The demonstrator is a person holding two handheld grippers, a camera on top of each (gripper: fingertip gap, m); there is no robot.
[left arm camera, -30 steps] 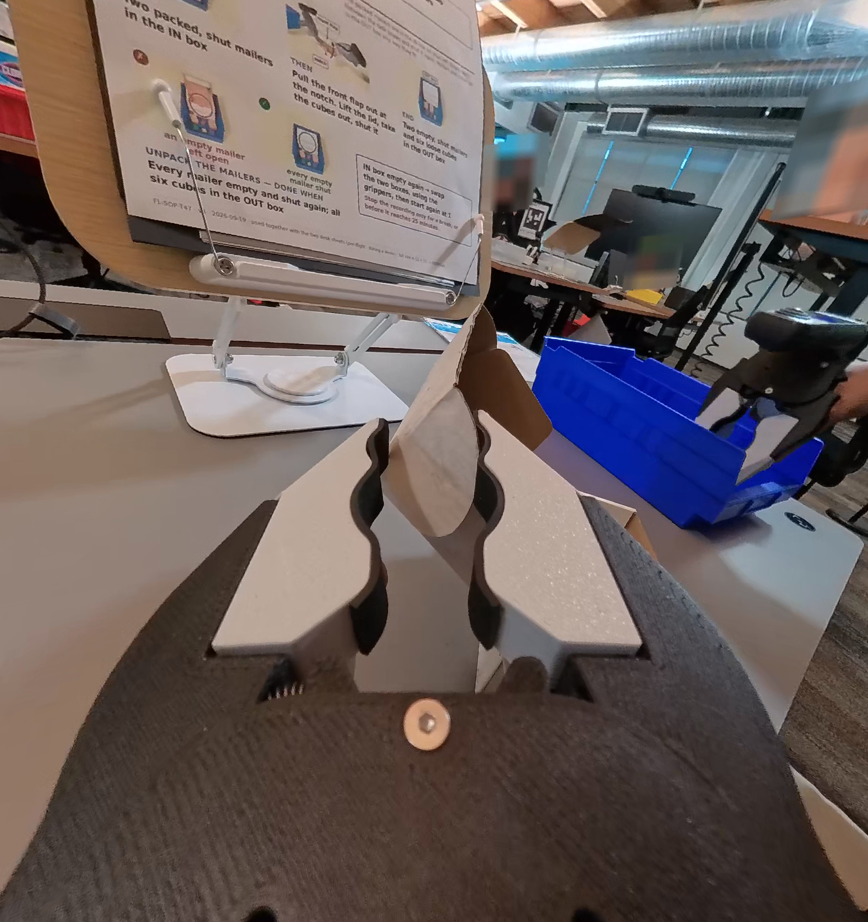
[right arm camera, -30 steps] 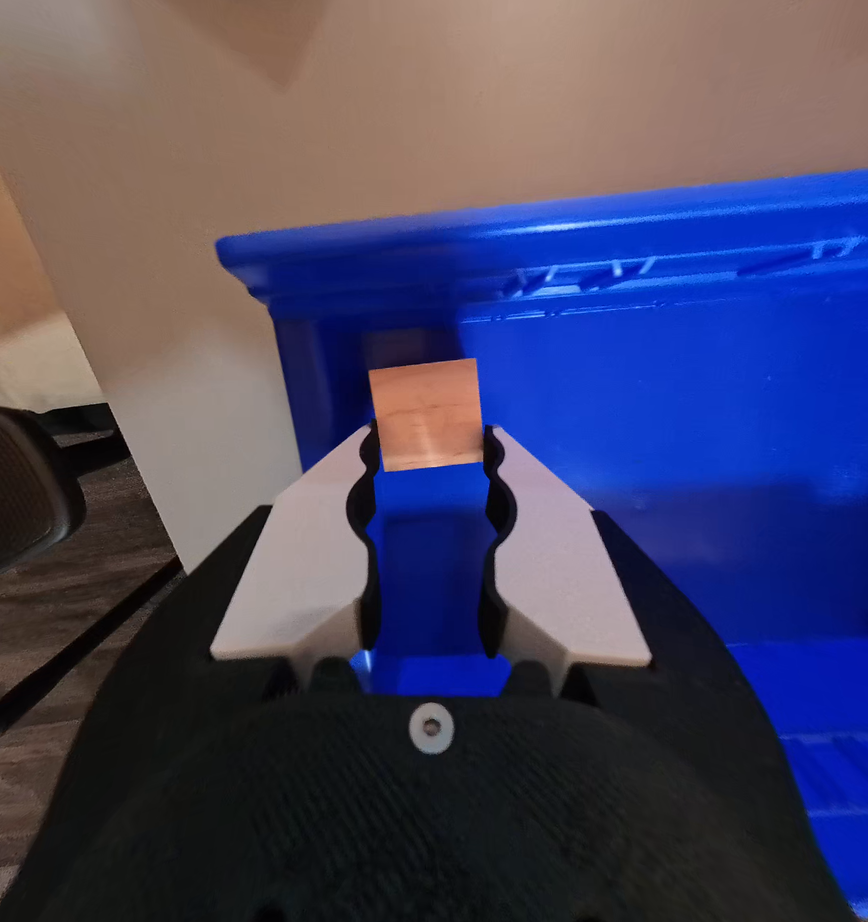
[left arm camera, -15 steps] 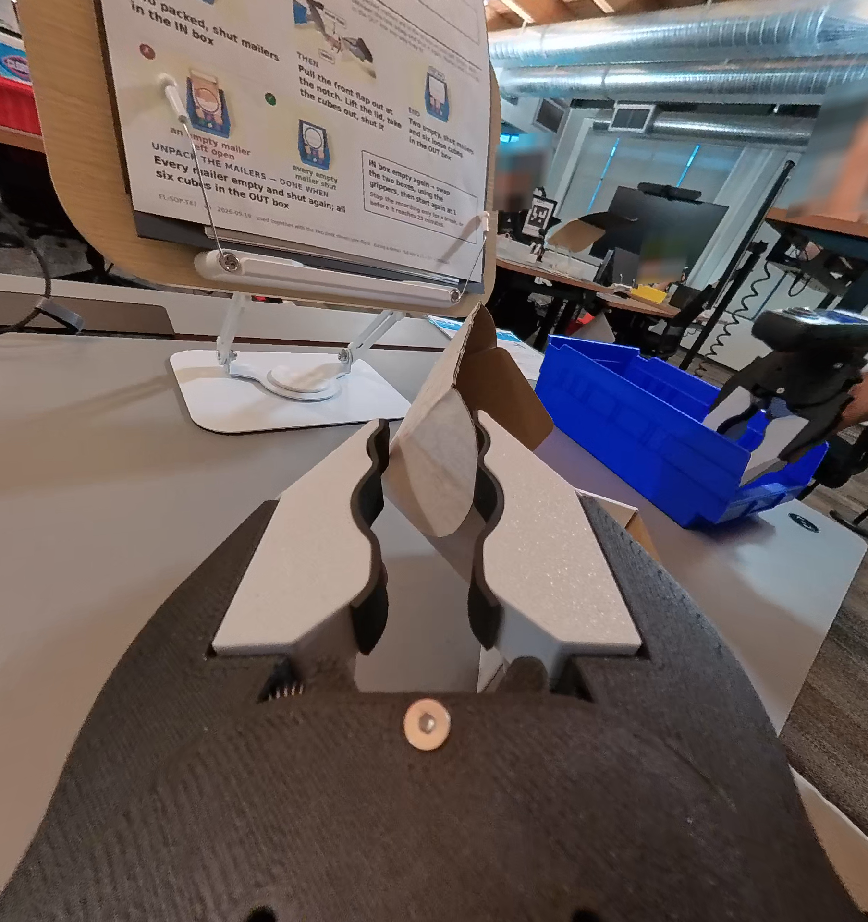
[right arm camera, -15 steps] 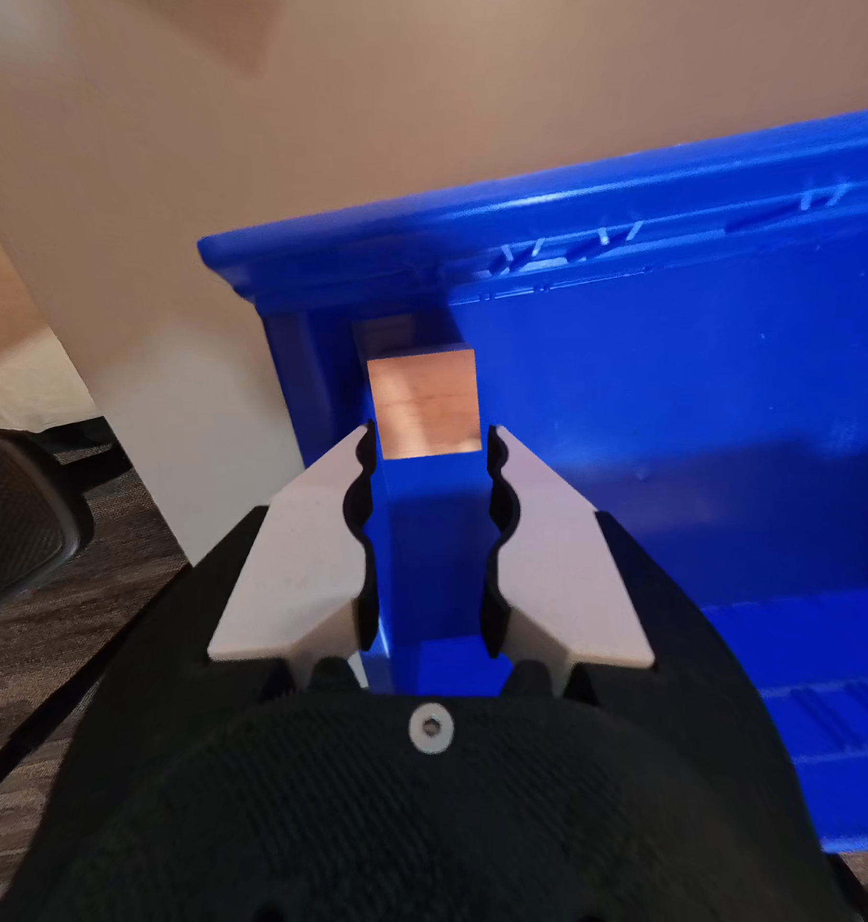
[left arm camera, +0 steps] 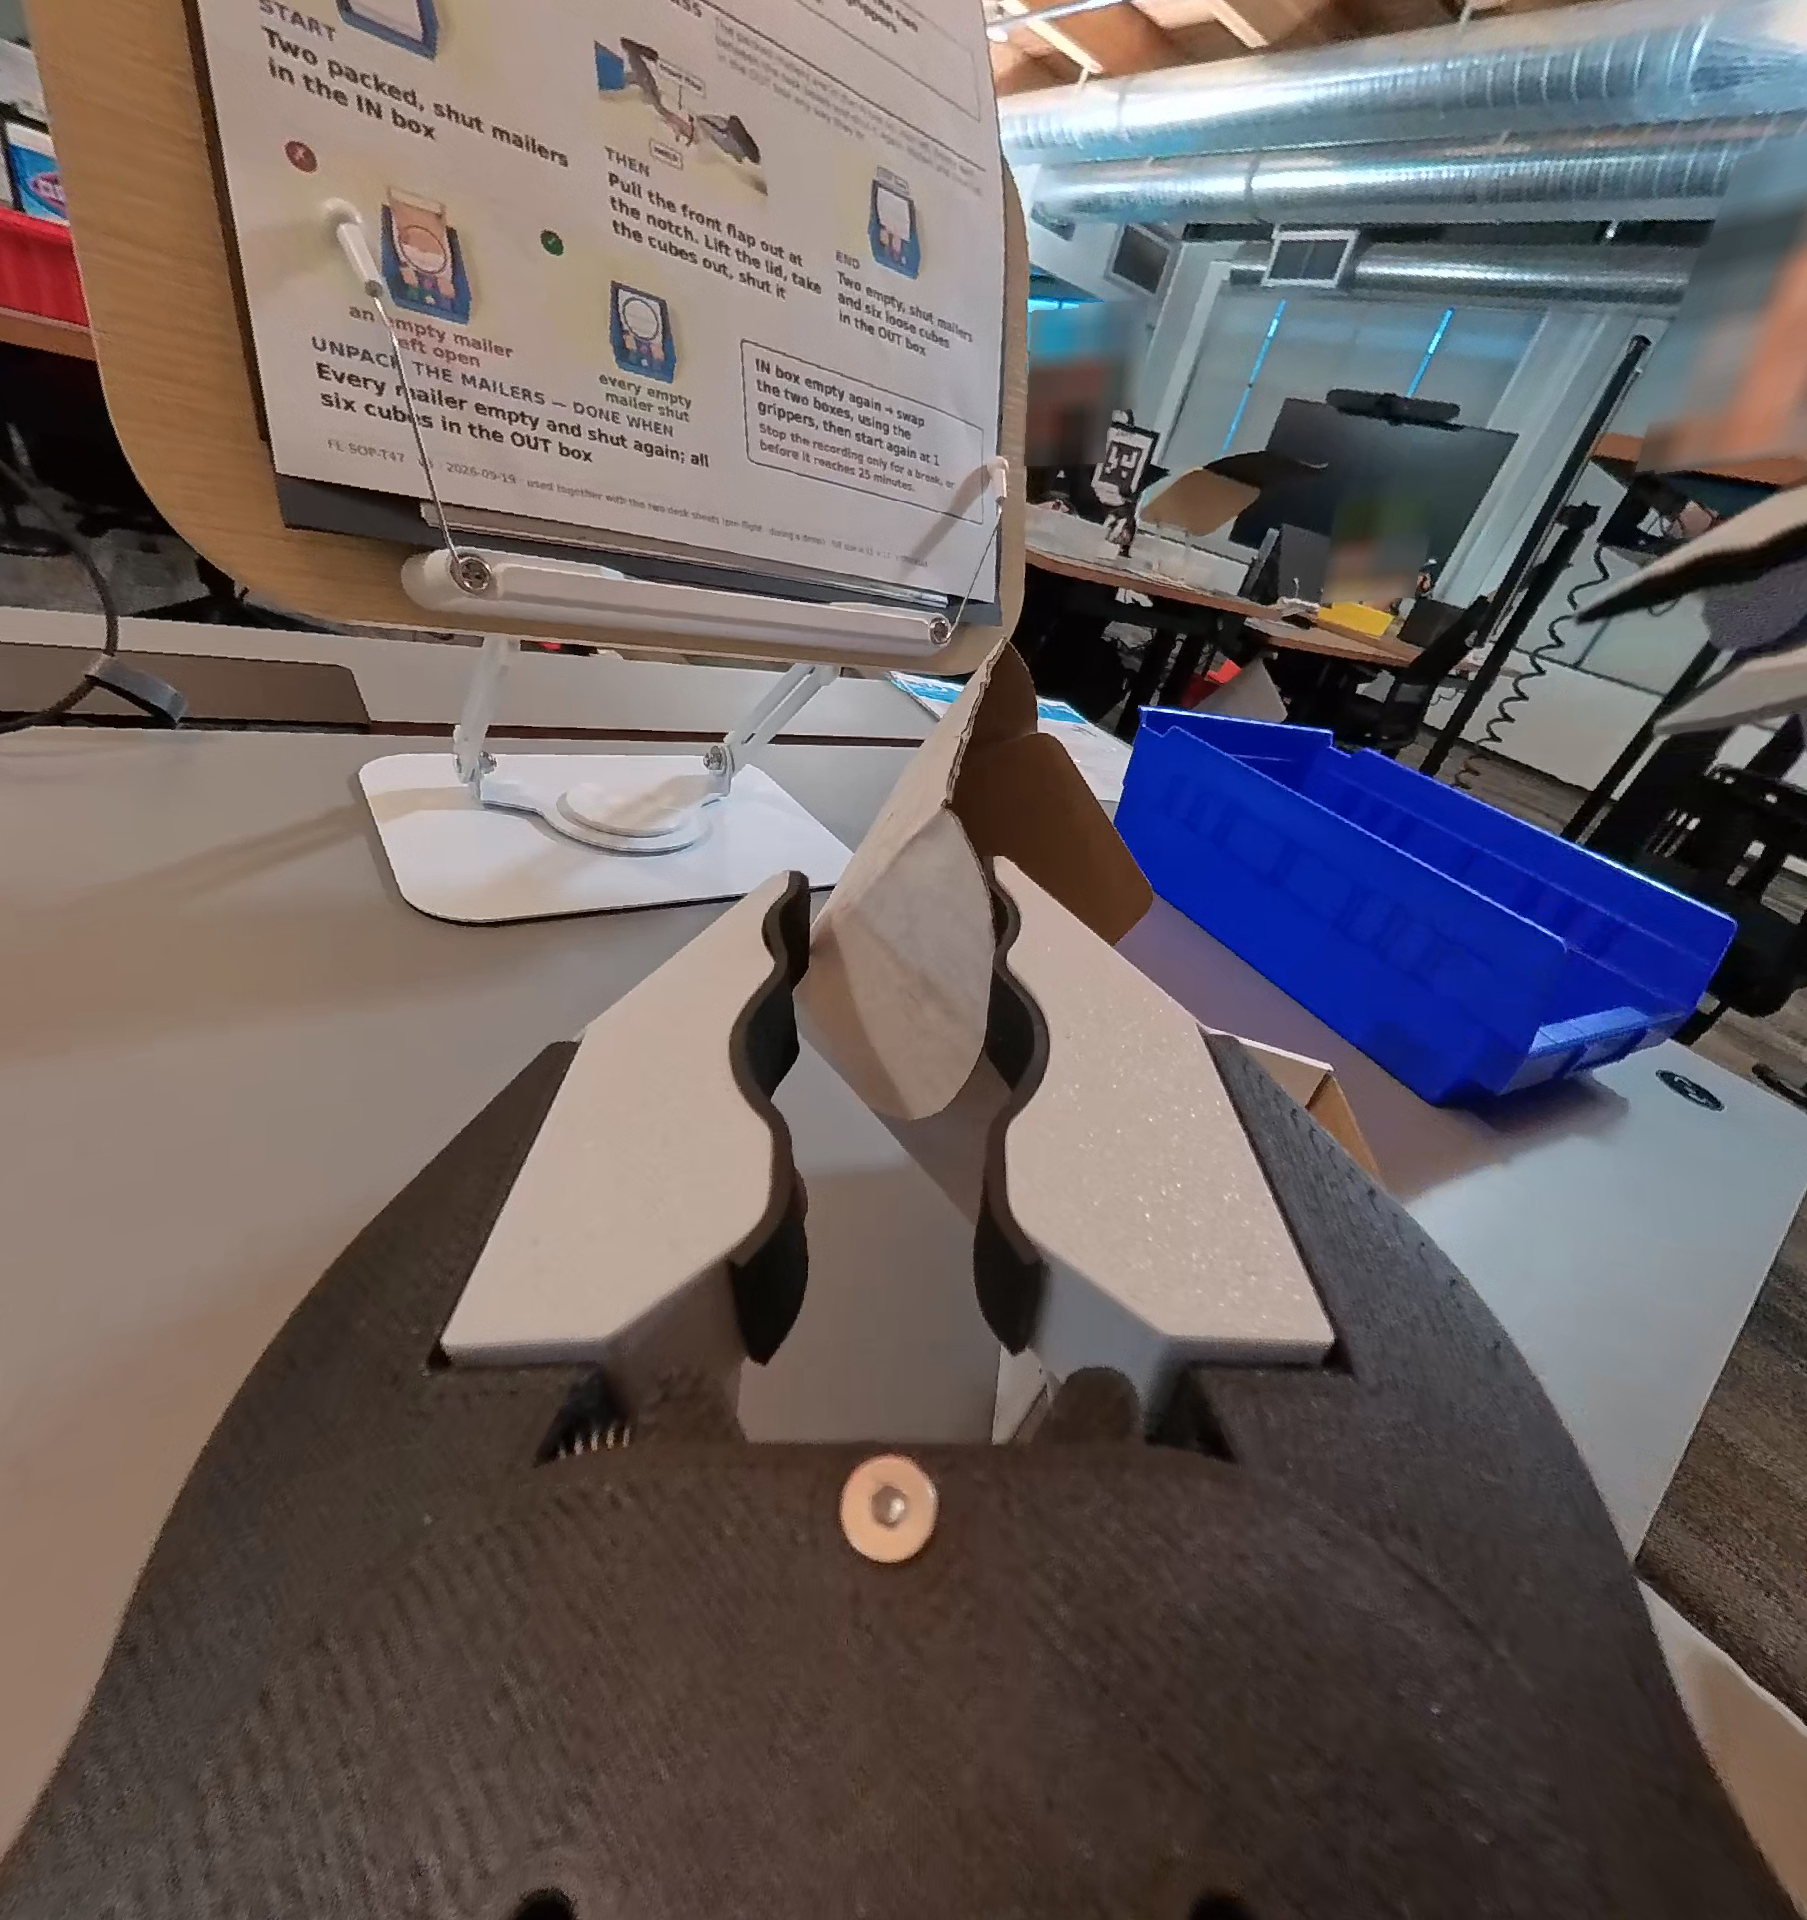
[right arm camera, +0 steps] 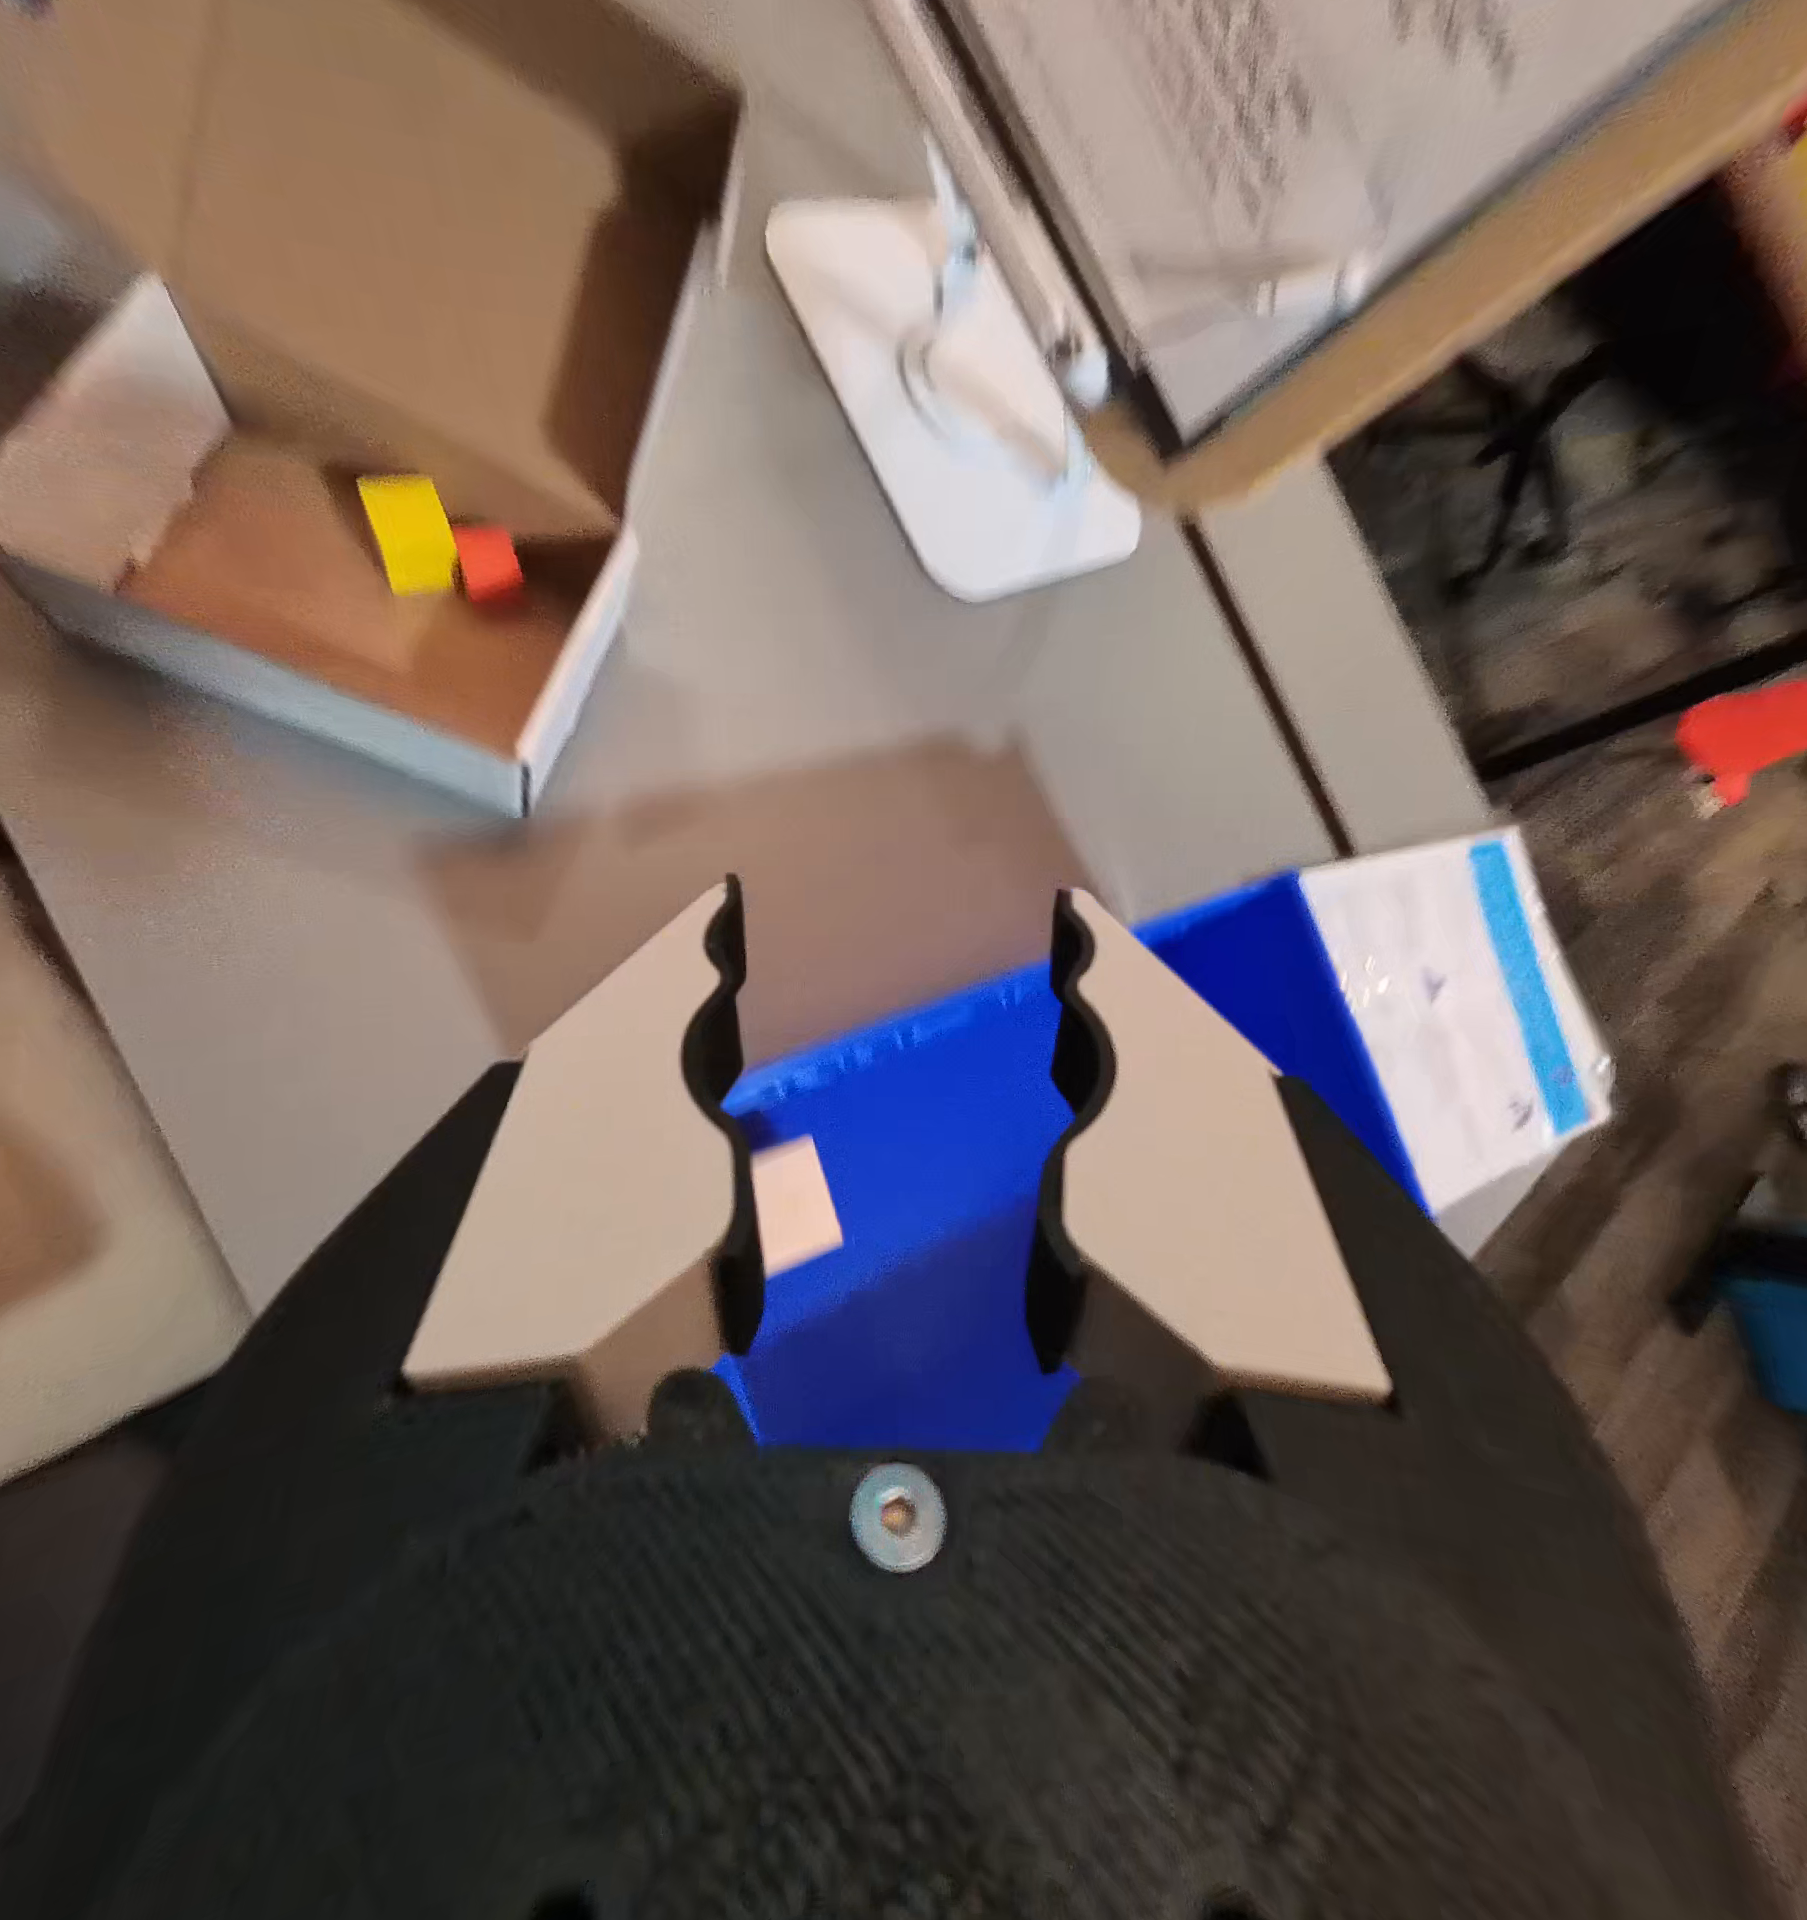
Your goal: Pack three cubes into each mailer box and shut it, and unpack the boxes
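Observation:
In the left wrist view my left gripper [left arm camera: 899, 904] is shut on the rounded cardboard flap [left arm camera: 904, 997] of a mailer box's lid and holds it upright. In the right wrist view that open mailer box [right arm camera: 566, 717] sits on the table with a yellow cube [right arm camera: 411, 535] and a red cube [right arm camera: 488, 566] inside. My right gripper [right arm camera: 896, 899] is open and empty, high above the blue bin [right arm camera: 920, 1101]. A bare wooden cube [right arm camera: 795, 1205] lies in that bin. The bin also shows in the left wrist view [left arm camera: 1418, 904]. The right gripper [left arm camera: 1751, 592] is a blur at that view's right edge.
An instruction sheet on a wooden stand [left arm camera: 587, 312] with a white base [right arm camera: 940, 416] stands at the back of the grey table [left arm camera: 151, 987]. A second white mailer [right arm camera: 16, 1195] lies at the left. A white and blue sheet [right arm camera: 1450, 1018] lies beside the bin. The grippers' ends are close to 30 cm from one another. The bare wooden cube [right arm camera: 795, 1205] is about 15 cm from my right fingertips and 40 cm from my left.
My right gripper let go of the wooden cube in the blue bin, opened wider, rose and swung to look down over the table. My left gripper kept its hold on the flap.

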